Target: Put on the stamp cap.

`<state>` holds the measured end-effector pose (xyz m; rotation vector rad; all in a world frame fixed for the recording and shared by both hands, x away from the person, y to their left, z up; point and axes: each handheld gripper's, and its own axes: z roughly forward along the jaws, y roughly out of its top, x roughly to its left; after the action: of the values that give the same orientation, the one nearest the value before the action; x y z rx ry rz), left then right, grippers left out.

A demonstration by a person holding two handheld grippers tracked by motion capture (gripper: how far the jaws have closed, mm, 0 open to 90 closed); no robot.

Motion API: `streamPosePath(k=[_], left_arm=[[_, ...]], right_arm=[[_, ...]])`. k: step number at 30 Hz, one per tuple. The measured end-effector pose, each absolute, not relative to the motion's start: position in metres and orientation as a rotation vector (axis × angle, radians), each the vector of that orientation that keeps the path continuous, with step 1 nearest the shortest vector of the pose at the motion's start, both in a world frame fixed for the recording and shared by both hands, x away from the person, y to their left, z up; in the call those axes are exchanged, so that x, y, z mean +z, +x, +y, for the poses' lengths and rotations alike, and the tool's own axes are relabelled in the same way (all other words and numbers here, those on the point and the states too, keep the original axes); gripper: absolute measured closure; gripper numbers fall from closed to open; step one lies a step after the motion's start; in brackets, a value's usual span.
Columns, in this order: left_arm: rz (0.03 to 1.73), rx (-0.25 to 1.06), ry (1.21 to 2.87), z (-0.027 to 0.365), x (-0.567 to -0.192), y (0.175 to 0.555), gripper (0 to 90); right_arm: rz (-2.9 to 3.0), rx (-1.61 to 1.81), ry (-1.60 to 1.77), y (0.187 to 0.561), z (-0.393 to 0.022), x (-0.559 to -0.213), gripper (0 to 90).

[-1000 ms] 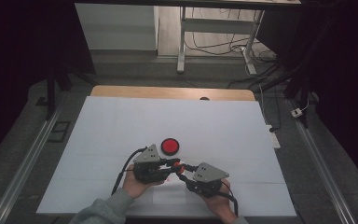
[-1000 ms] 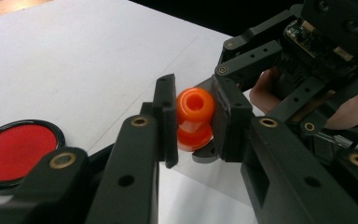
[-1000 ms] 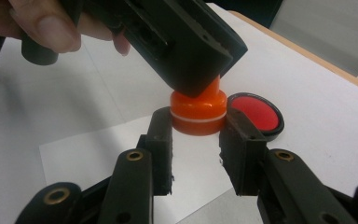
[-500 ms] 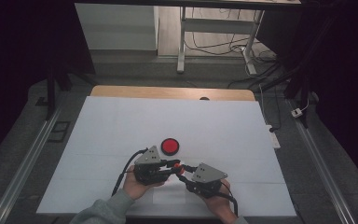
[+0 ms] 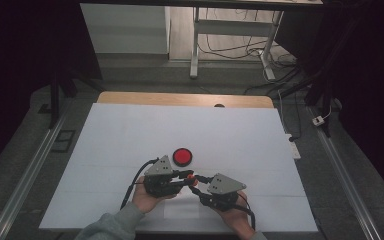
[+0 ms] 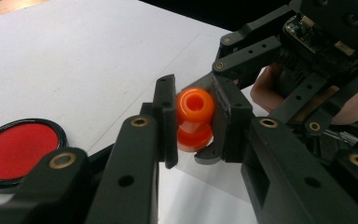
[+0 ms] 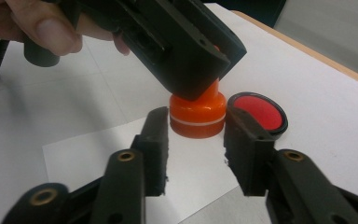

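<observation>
A small orange piece [image 5: 191, 176] with a wide striped base [image 7: 197, 119] and a round neck with a hole [image 6: 195, 103] hangs just above the table. My left gripper [image 6: 193, 119] is shut on the neck, coming in from the left [image 5: 186, 176]. My right gripper [image 7: 196, 135] has its jaws on either side of the base with a gap on each side; they have just been opening, and the pads no longer press on it. In the high view the right gripper [image 5: 198, 180] meets the left one near the table's front.
A red disc with a black rim [image 5: 182, 156] lies flat just beyond the grippers [image 7: 257, 112]. A white sheet of paper [image 5: 182, 210] lies under the hands on the white table [image 5: 130, 130]. The table's far edge is wood [image 5: 180, 98].
</observation>
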<state>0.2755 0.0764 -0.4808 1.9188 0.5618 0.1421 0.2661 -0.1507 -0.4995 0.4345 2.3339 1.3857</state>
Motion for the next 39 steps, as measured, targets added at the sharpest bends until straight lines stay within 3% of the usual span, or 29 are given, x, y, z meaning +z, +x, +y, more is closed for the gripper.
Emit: streamPosePath(k=[10, 19, 39], left_arm=[[0.565, 0.156, 1.910, 0.083, -0.477, 0.277, 72.7], [0.581, 0.162, 1.897, 0.090, -0.472, 0.278, 72.7], [0.601, 0.167, 1.913, 0.098, -0.467, 0.280, 72.6]], right_arm=[[2.334, 1.393, 0.477, 0.270, -0.159, -0.500, 52.8], [2.316, 1.366, 0.586, 0.277, -0.190, -0.499, 44.2], [2.243, 1.275, 0.724, 0.276, -0.261, -0.499, 41.9]])
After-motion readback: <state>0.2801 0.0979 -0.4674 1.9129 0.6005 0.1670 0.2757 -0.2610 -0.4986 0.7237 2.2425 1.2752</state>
